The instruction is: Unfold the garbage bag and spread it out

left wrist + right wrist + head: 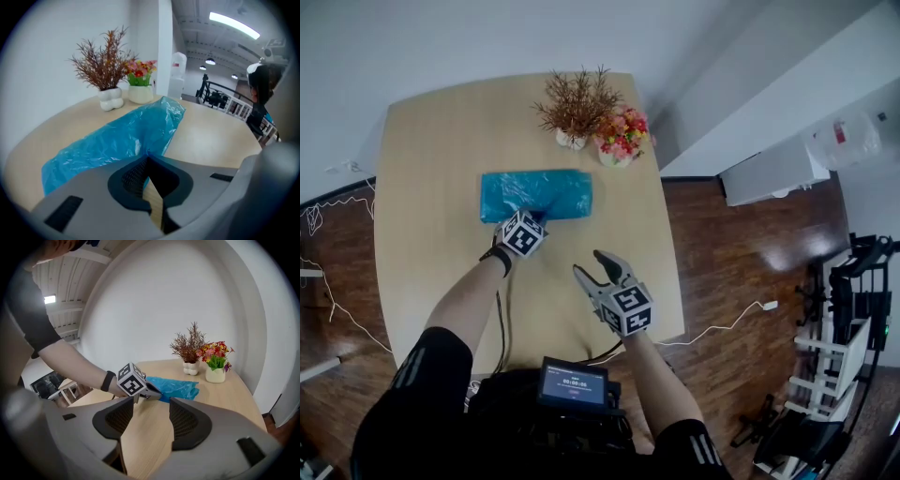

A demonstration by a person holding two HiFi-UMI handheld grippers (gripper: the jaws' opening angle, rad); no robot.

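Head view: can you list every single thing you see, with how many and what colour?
table: one, light wood, fills the middle.
garbage bag: one, blue, folded, lying on the table.
dried plant: one, brown twigs in a white pot, far edge of the table.
flower pot: one, red, pink and yellow flowers in a white pot, right beside the dried plant.
cable: one, white, on the dark wood floor at the right.
screen: one, black, at the person's chest.
left gripper: one, grey, shut on the garbage bag's near edge.
right gripper: one, grey, open and empty, above the table's near part.
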